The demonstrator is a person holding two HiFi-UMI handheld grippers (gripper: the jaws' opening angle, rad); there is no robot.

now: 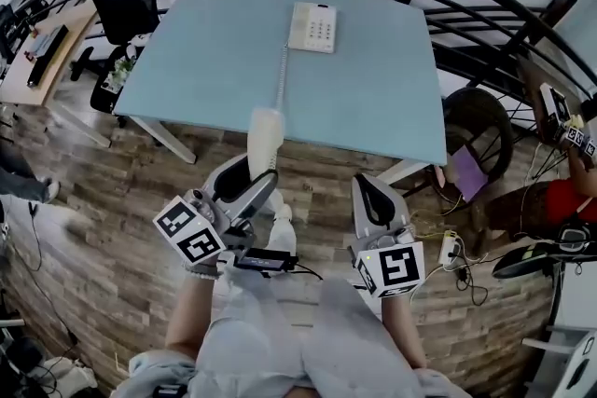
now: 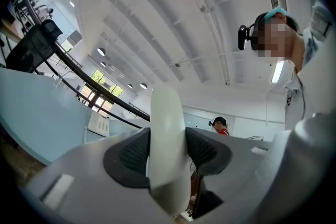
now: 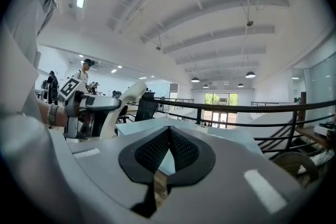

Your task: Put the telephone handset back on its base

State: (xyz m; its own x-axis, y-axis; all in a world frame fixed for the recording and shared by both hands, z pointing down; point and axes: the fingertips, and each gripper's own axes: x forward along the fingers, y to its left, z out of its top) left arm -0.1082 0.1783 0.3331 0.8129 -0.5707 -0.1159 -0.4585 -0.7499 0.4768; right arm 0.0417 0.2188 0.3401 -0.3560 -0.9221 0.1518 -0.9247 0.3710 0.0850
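Both grippers are held low in front of the person, short of the table's [image 1: 215, 61] near edge, jaws pointing toward it. The left gripper [image 1: 252, 189] is clamped on the white handset [image 1: 264, 140], which stands out beyond its jaws over the table edge; the right gripper [image 1: 369, 189] is closed on nothing. The left gripper view shows the dark pads [image 2: 134, 155] pressing the handset's smooth, rounded sides. Only the head view shows the coiled cord [image 1: 280, 75] running to the white keypad base [image 1: 312, 26] at the table's far side.
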